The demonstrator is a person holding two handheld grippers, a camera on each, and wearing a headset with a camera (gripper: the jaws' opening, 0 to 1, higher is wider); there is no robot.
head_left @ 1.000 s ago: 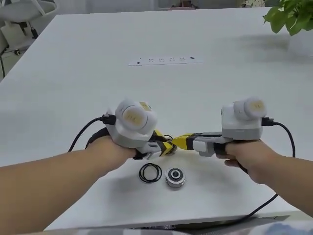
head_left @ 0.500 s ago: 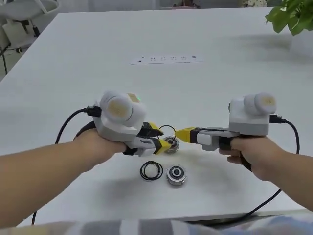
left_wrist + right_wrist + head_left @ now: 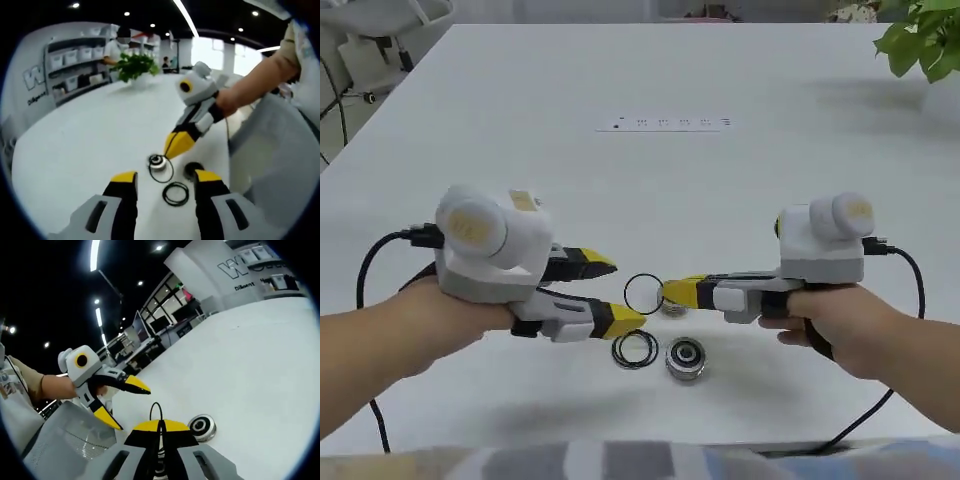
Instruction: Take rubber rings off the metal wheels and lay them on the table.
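Note:
My right gripper (image 3: 670,293) is shut on a thin black rubber ring (image 3: 643,293), which it holds just above the table. A metal wheel (image 3: 672,309) lies under its tip, partly hidden. My left gripper (image 3: 612,291) is open with nothing between its jaws, a little to the left of the ring. A second metal wheel (image 3: 685,358) and a small pile of black rings (image 3: 635,349) lie nearer me. In the left gripper view, the right gripper (image 3: 179,143) holds the ring (image 3: 162,172) beside a wheel (image 3: 156,160). In the right gripper view, the ring (image 3: 154,412) stands edge-on from the shut jaws.
A white power strip (image 3: 665,123) lies flat at mid-table. A green plant (image 3: 920,40) stands at the far right corner. Black cables (image 3: 910,280) trail from both grippers toward the near table edge (image 3: 650,440). Office chairs (image 3: 360,30) stand beyond the table's far left.
My left gripper has opened and drawn back to the left, letting go of the wheel. The ring is off that wheel and stays in the right gripper. The head camera shifted slightly.

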